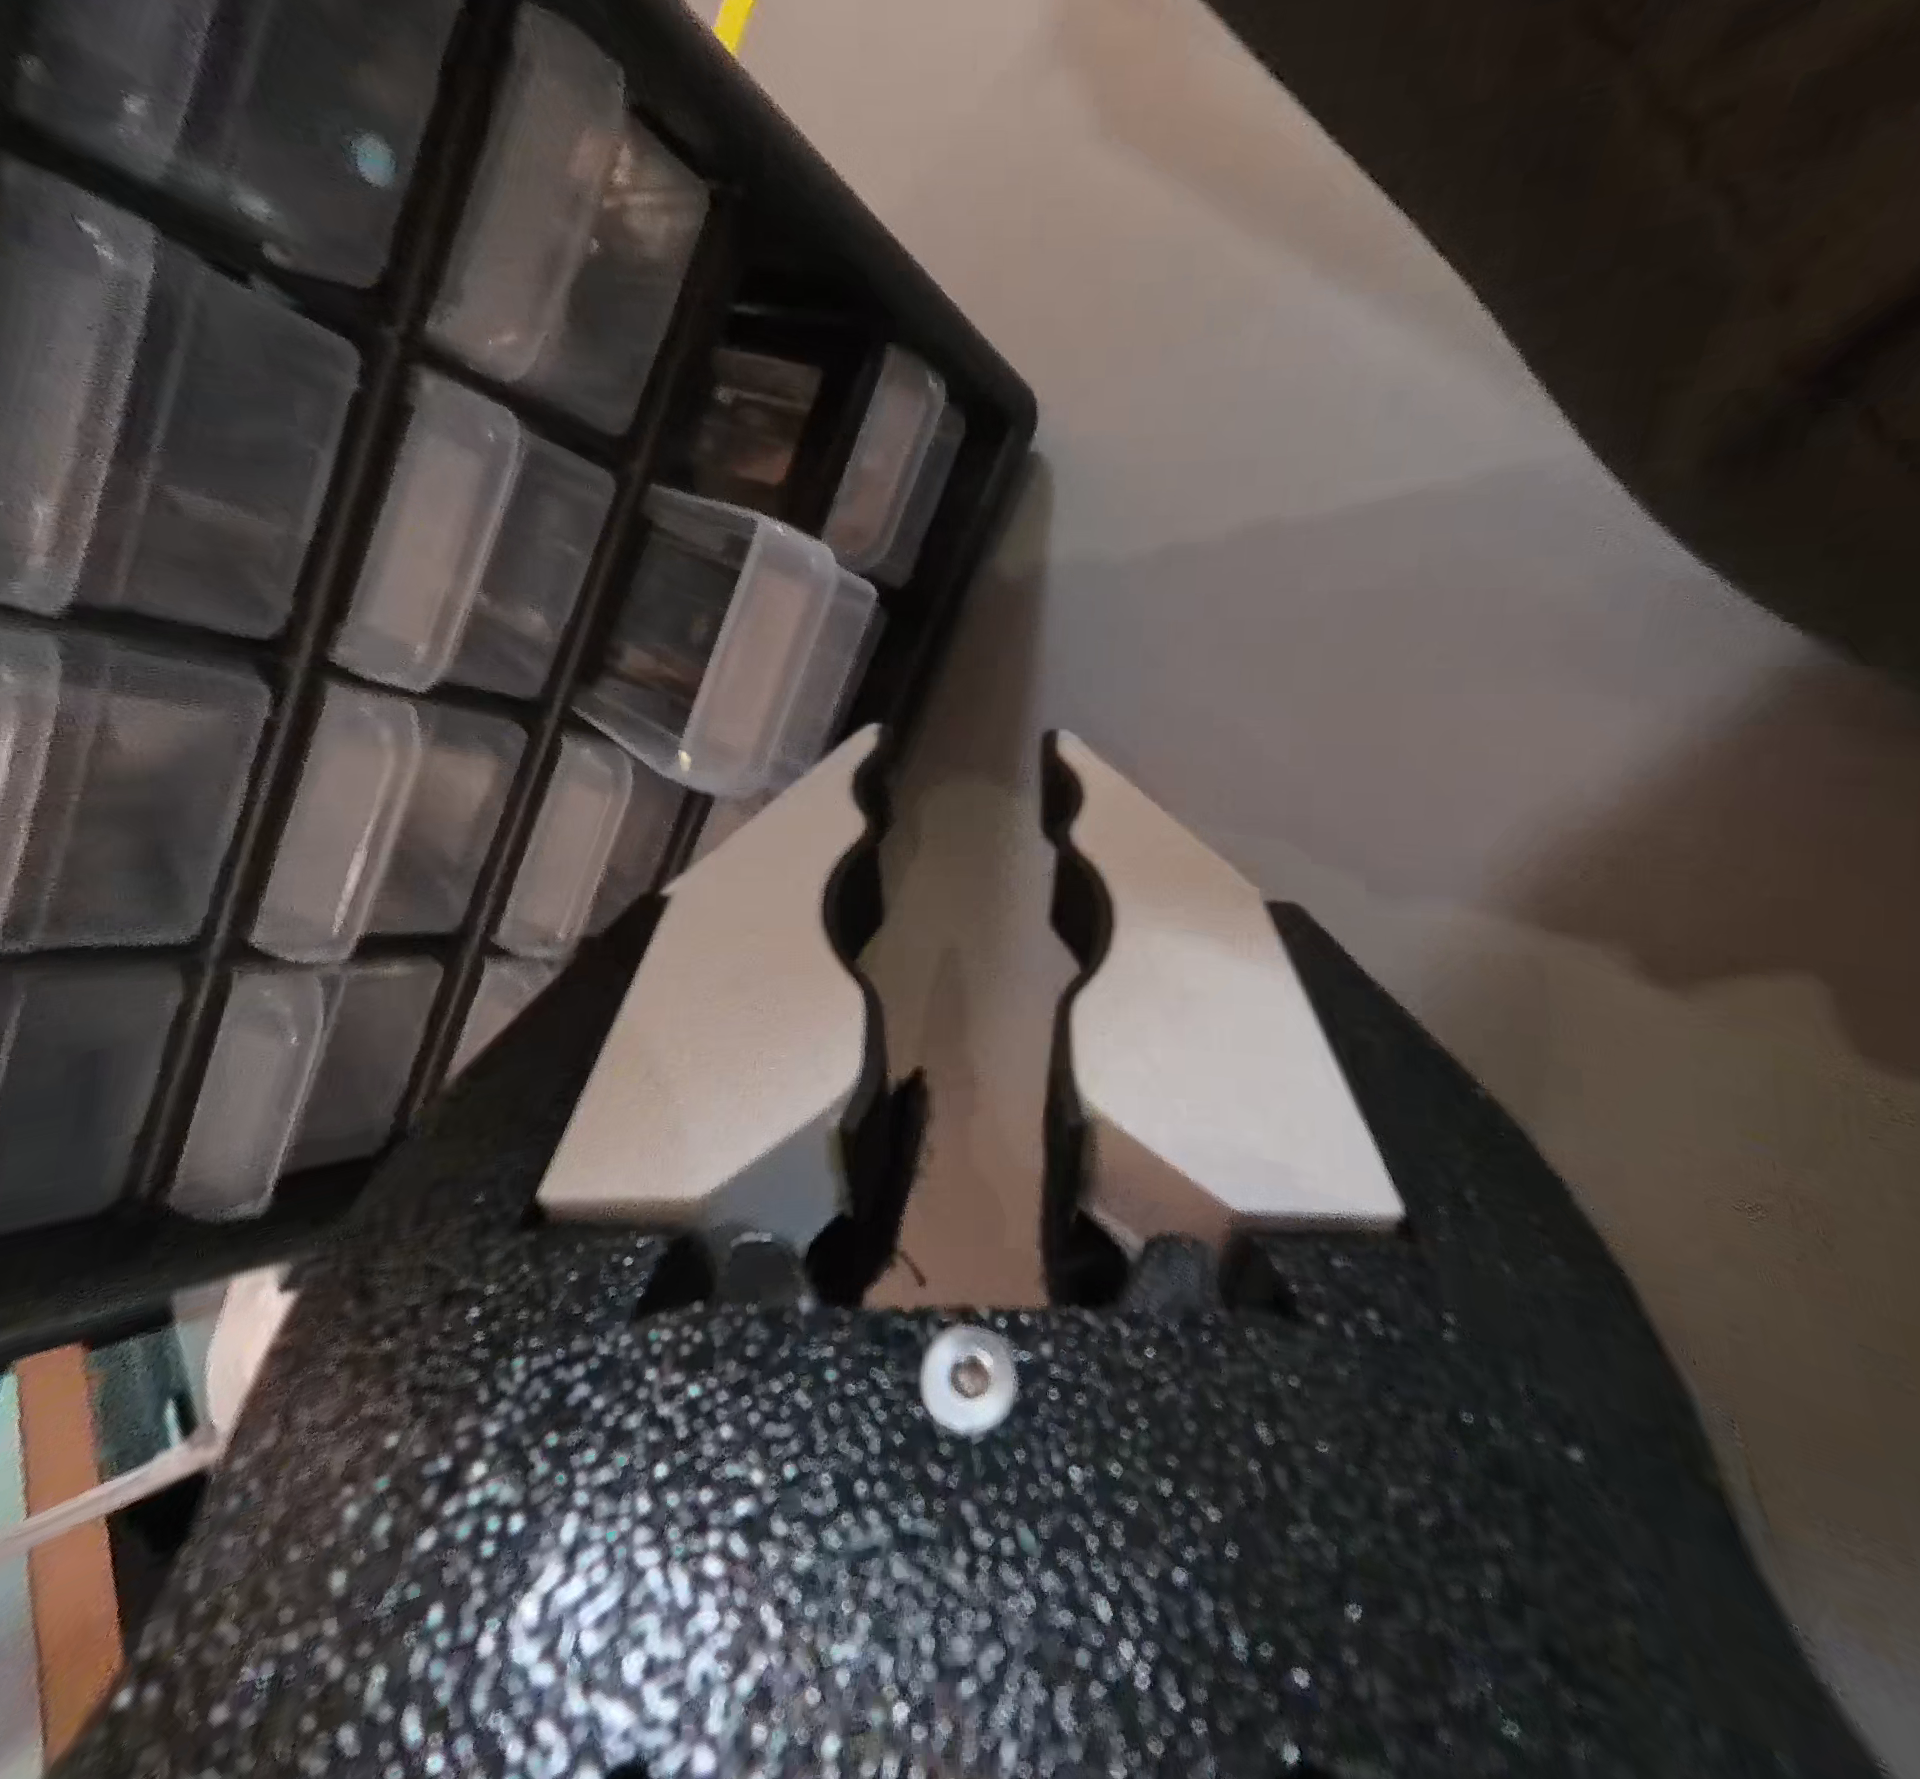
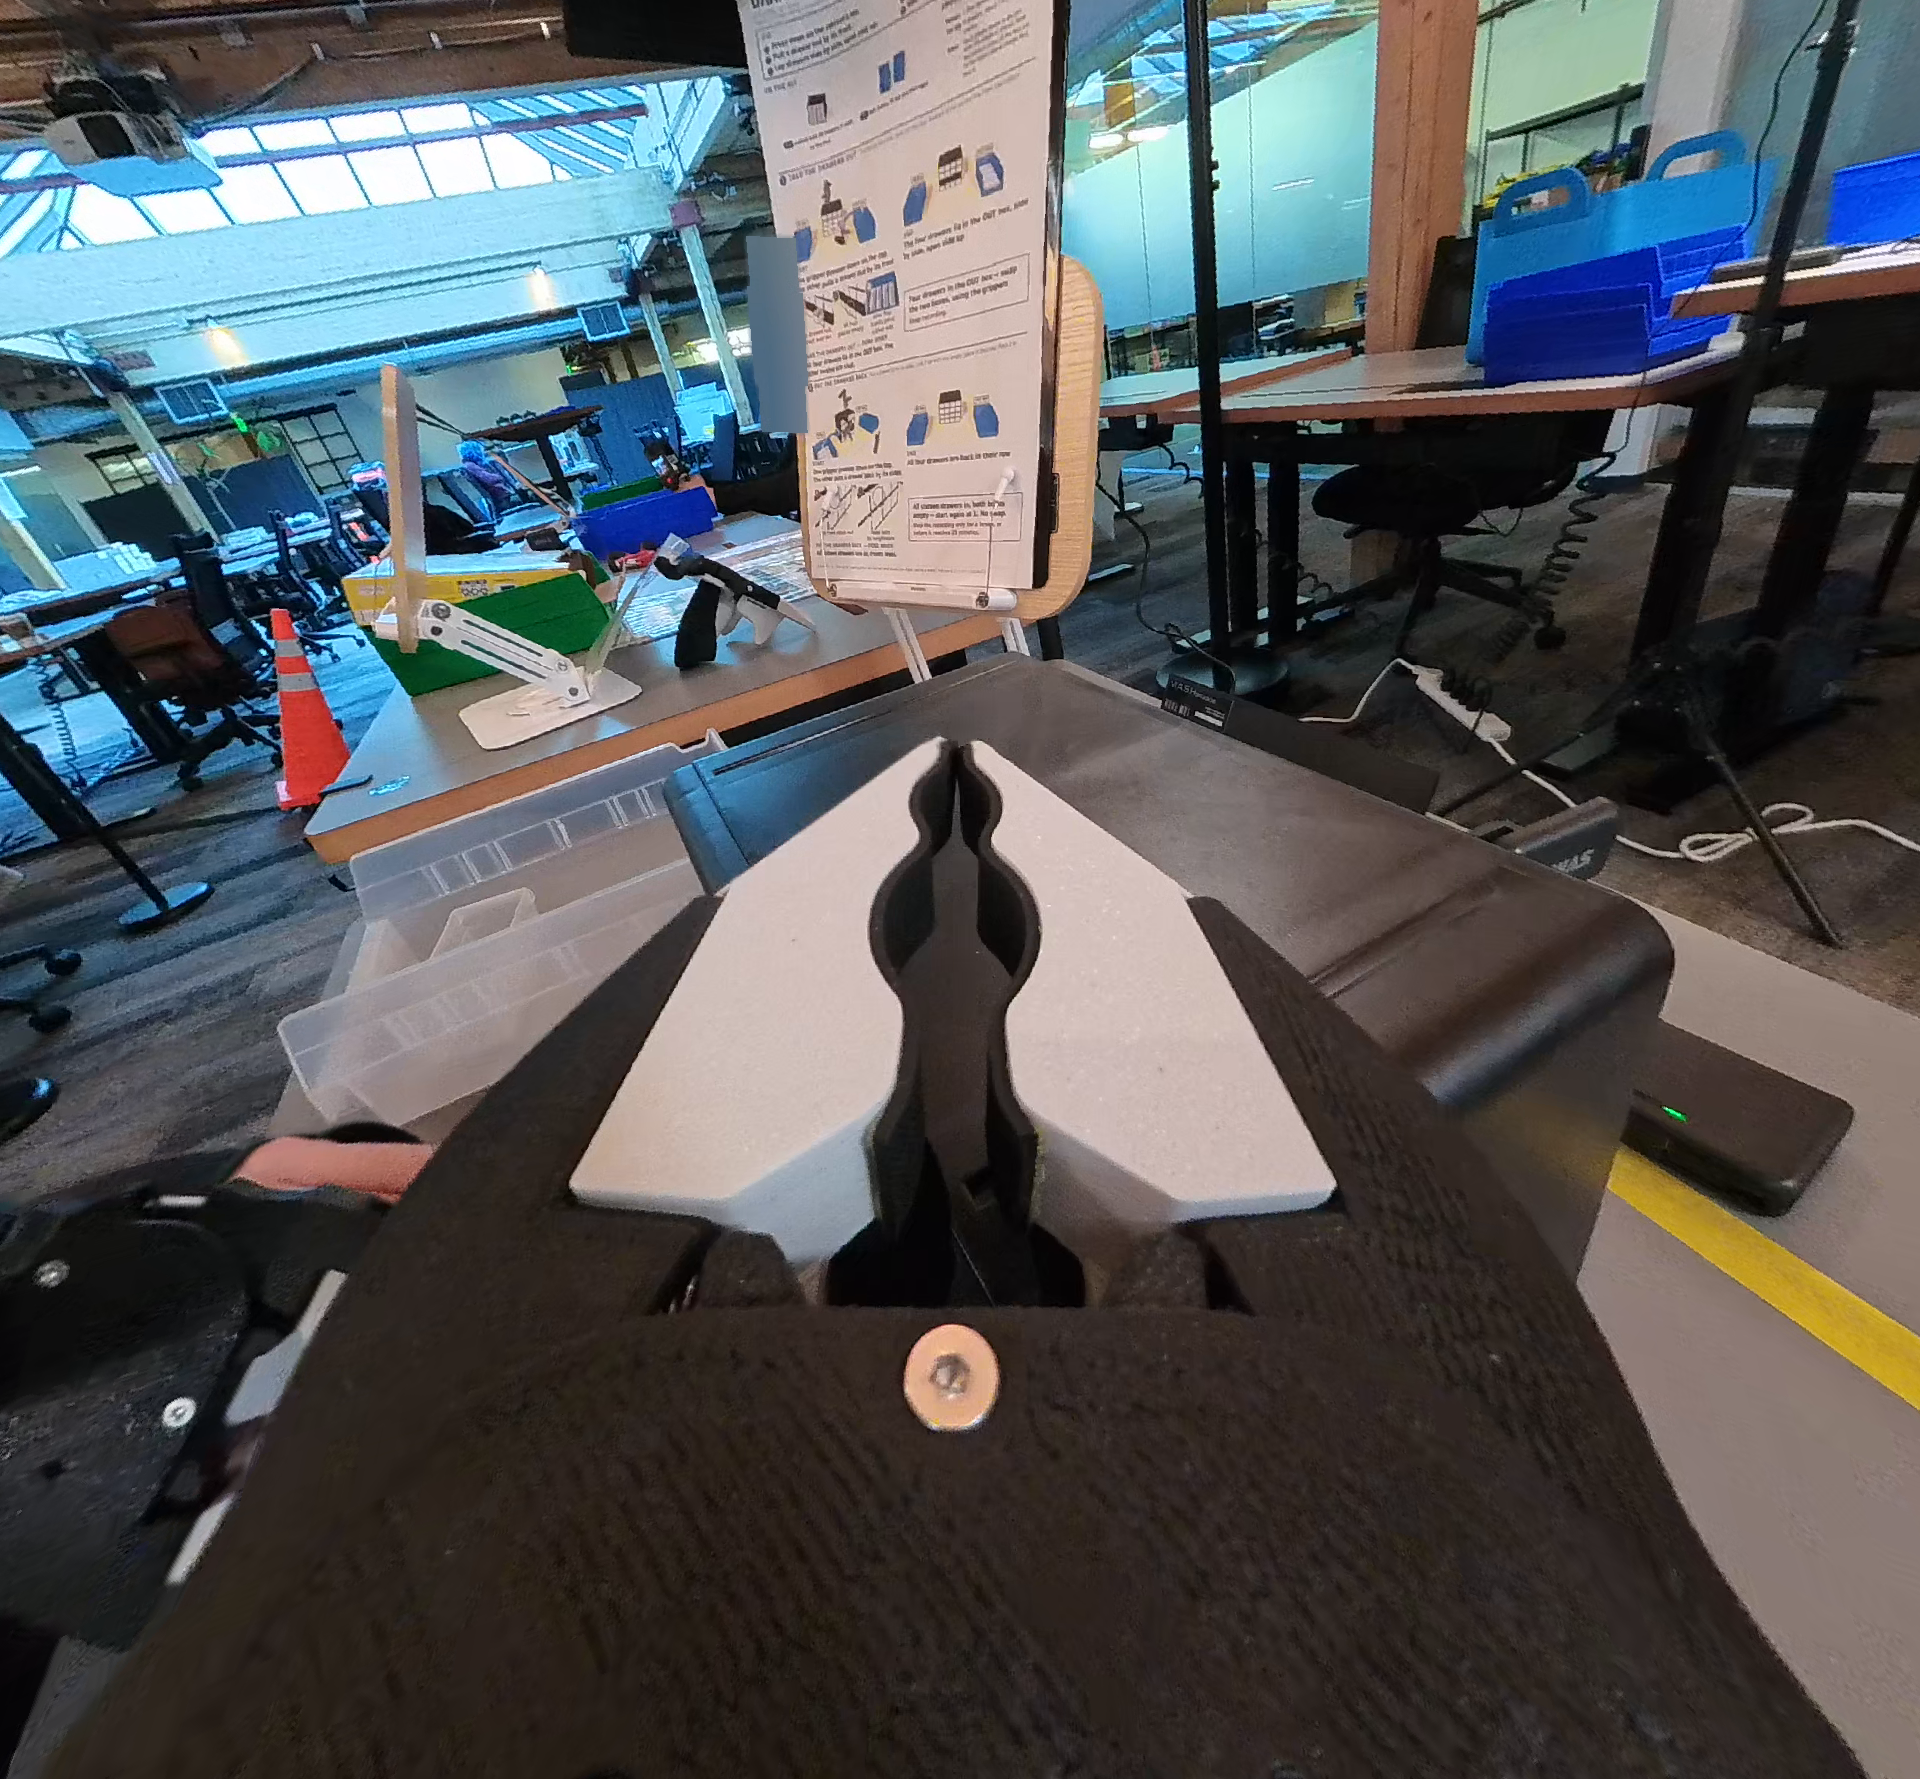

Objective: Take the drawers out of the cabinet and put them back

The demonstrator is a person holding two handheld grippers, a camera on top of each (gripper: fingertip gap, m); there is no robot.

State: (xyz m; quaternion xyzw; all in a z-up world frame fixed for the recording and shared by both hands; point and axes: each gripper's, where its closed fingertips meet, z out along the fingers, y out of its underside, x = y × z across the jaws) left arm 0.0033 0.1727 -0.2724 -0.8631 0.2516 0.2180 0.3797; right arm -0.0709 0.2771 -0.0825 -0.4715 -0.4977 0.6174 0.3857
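The cabinet (image 1: 499, 441) stands on the bench (image 1: 1299, 503). One clear drawer (image 1: 769, 659) juts partway out; beside it one slot (image 1: 758, 425) looks empty, so the job seems mid-way, though whether out or back I cannot tell. Some dozen drawers show. Left tongs (image 1: 961, 773) are spread, empty, just beside the drawer. Right tongs (image 2: 958, 761), pressed together, rest on the cabinet top.

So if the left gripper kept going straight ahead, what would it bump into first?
Probably the pale wall. The open left gripper points just past the black cabinet, whose half-out clear drawer sits left of its fingers. Depth is unclear.
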